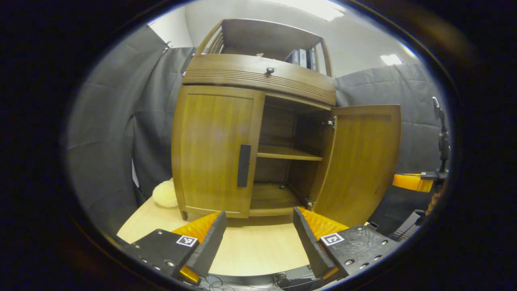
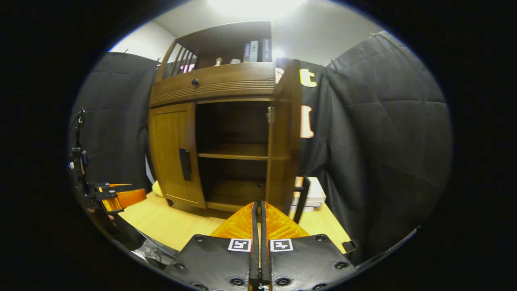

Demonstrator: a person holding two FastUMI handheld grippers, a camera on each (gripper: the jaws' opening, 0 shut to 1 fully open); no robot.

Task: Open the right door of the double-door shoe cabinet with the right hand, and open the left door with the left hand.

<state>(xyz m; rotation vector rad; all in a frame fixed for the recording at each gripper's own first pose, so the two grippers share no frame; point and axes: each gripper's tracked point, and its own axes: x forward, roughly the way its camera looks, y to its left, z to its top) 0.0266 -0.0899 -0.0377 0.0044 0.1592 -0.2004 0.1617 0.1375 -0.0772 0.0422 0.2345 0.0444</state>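
Booth: black cloth walls on both sides, a pale wooden tabletop [image 1: 258,250] underfoot, the shoe cabinet [image 1: 258,76] standing on it at the back.

Beside the cabinet, far left: a pale fluffy bundle [image 1: 164,194] on the table, tucked against the cabinet's left corner.

Left door [image 1: 214,149]: closed, flush with the frame — its dark vertical handle [image 1: 243,165] sits at the door's inner edge, next to the open bay.

Open bay: one shelf [image 1: 288,152] across the middle, nothing visible stored on it.

Right door [image 1: 363,157]: swung wide on its hinge; in the right gripper view it shows nearly edge-on [image 2: 284,137], with its handle [image 2: 302,199] low on the outer face. By my reading this half of the task is done.

Left gripper [image 1: 258,226]: fingers spread wide, holding nothing, hovering over the table in front of the cabinet.

Right gripper [image 2: 258,214]: fingers pressed together with nothing between them, near the foot of the open door; from the left gripper view it appears far right [image 1: 412,182].

Key relation: the closed door's handle lies ahead of the left gripper, above it and a touch left of its centreline. Its long axis is vertical, so the spread fingers would straddle it from either side. The left gripper is clearly the nearer one — a forward, upward reach seems to be what comes next.

Risk: the handle is slim and close to the door edge, so a skewed approach could slip off.
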